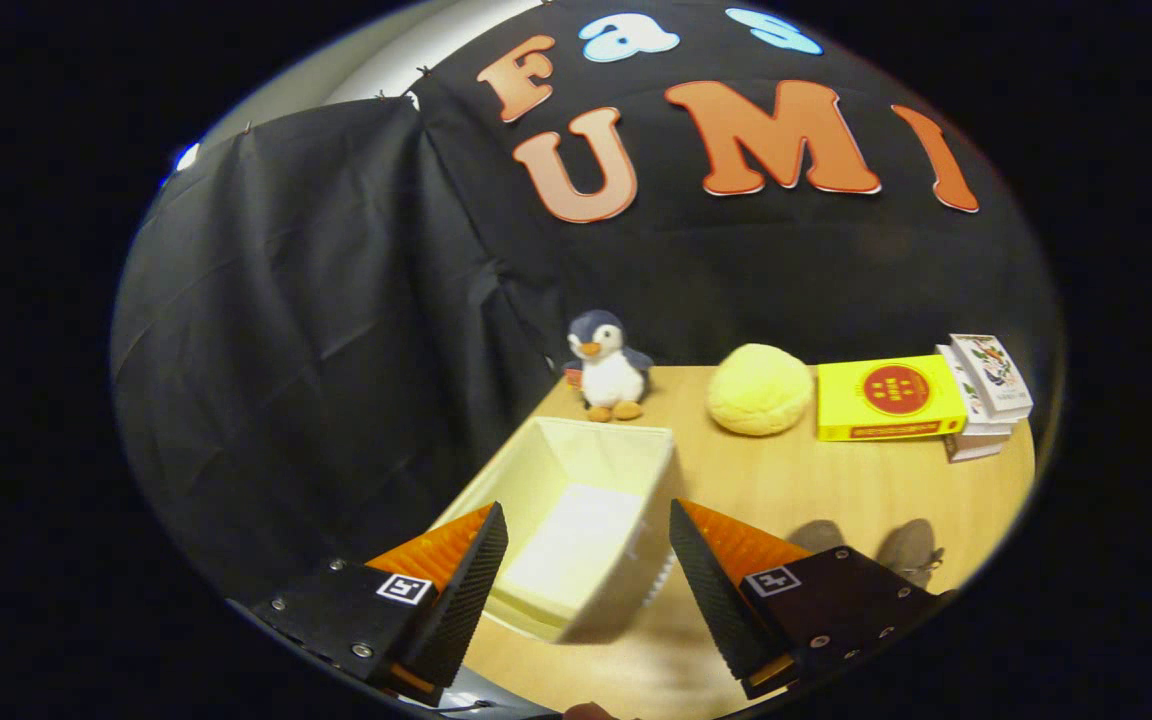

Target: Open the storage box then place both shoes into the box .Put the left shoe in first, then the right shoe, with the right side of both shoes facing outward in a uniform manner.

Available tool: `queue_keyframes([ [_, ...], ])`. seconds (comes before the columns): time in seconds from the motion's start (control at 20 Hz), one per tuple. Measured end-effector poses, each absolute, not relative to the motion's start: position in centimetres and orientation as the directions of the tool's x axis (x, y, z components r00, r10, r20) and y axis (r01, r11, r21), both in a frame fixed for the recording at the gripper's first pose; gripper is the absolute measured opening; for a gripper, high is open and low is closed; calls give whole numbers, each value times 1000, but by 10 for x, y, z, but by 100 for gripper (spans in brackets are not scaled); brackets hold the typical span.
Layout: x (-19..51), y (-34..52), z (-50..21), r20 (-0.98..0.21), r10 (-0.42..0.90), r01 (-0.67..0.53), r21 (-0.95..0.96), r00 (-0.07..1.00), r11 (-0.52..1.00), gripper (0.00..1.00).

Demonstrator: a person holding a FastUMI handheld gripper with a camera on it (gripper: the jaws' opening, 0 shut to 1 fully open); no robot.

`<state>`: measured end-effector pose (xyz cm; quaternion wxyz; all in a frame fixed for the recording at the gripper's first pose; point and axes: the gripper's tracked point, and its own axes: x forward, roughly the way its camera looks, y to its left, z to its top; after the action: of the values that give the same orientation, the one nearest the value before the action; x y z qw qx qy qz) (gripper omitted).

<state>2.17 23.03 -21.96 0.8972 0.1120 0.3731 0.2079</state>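
Gripper wide open, fingers spread with nothing between the pads, held above the table. Storage box straight ahead, framed between the two fingertips, its near corner reaching down between them. Box already open: cream-white fabric walls, no lid on top, pale flat bottom visible inside, no shoes in it. Sits on the wooden table at its left side, close against the black cloth wall.

Two shoes just past the right finger, on the table, grey-brown, mostly hidden behind the finger's body; can't tell left from right or which way they point. Apart from the box, not touching it.

Further back along the wall: plush penguin upright beyond the box's far end, a small reddish item partly hidden behind it. Yellow round plush to the right of the penguin, well apart from the box. Yellow book beside that, leaning on a stack of books at the table's far right corner.
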Motion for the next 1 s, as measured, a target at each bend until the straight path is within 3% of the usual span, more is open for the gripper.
queue_keyframes([
  [0.2, 7, 163, -257, -687, 359, -197, 305, 632, 932, 98],
  [0.55, -29, 91, -343, -823, 234, -108, 209, 518, 972, 96],
  [1.0, -33, 64, -417, -904, 155, -71, 138, 399, 988, 73],
])
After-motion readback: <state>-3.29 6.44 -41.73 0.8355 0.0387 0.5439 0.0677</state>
